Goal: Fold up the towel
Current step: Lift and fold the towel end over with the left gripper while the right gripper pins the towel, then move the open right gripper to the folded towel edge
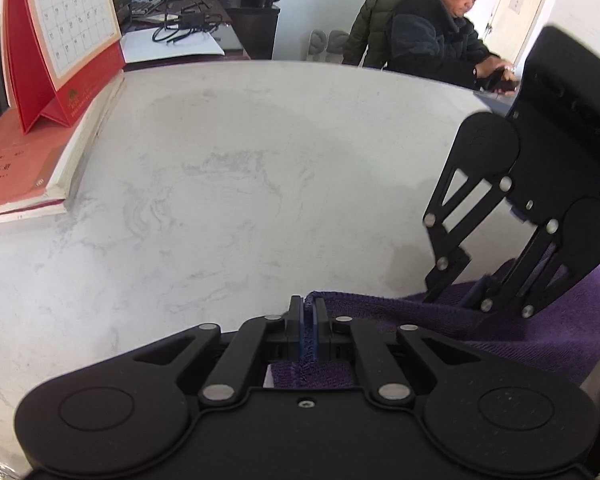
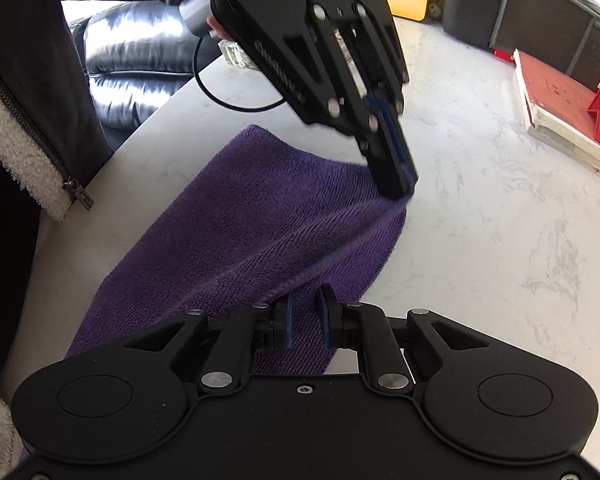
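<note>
Two grippers are clamped on a purple towel (image 2: 236,224) w/ its far end resting on the marble table (image 2: 500,220): left gripper (image 2: 396,184) pinches one corner, right gripper (image 2: 306,312) grips the adjacent edge.

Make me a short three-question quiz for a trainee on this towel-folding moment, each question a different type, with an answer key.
1. True or false: the purple towel is already folded into a neat stack.
2. Multiple choice: what does the left hand-held gripper hold? A) the red desk calendar B) a towel edge C) nothing
3. Fill in: the right hand-held gripper has ______ between its fingers.

Key
1. False: it hangs stretched between both grippers, partly on the white table.
2. B
3. towel fabric
</note>
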Demonstrator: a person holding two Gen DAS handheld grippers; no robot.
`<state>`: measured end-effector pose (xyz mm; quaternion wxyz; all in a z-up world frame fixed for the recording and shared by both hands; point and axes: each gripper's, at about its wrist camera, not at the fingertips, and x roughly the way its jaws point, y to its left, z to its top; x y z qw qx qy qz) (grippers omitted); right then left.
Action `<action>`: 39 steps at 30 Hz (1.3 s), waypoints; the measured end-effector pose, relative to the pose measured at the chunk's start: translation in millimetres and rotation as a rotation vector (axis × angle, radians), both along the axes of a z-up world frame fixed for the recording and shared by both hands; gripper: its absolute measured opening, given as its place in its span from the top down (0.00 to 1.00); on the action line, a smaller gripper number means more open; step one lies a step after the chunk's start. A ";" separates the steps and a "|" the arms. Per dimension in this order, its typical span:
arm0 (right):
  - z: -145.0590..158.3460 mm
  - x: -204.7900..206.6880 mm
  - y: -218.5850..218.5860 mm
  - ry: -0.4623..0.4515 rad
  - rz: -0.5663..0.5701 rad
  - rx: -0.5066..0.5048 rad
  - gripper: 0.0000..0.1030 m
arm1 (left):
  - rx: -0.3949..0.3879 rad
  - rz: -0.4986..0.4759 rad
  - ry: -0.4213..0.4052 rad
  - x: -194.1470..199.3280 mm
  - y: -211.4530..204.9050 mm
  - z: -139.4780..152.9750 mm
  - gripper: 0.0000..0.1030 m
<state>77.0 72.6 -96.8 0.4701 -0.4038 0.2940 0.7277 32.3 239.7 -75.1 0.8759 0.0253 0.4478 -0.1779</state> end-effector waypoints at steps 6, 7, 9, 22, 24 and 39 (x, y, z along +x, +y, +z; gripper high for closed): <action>0.3 0.3 -1.8 0.008 -0.028 0.002 0.88 | 0.025 0.018 -0.004 -1.2 -1.6 -5.7 0.96; 0.5 0.8 -2.3 0.006 -0.040 0.000 0.88 | 0.027 0.023 -0.006 -1.0 -1.3 -5.8 0.96; 2.8 2.1 -5.2 -0.011 -0.070 0.005 0.88 | 0.030 0.034 -0.008 -0.4 0.1 -6.1 0.96; 26.0 -0.1 7.0 0.050 -0.232 0.134 0.87 | -0.041 0.095 -0.017 -5.1 9.7 -8.2 0.95; 17.3 -3.7 13.4 0.054 -0.235 0.123 0.87 | -0.041 0.103 -0.020 -5.5 9.8 -7.7 0.93; -0.9 -11.6 18.4 0.025 -0.253 0.075 0.87 | -0.048 0.308 -0.063 -59.6 27.8 34.8 0.92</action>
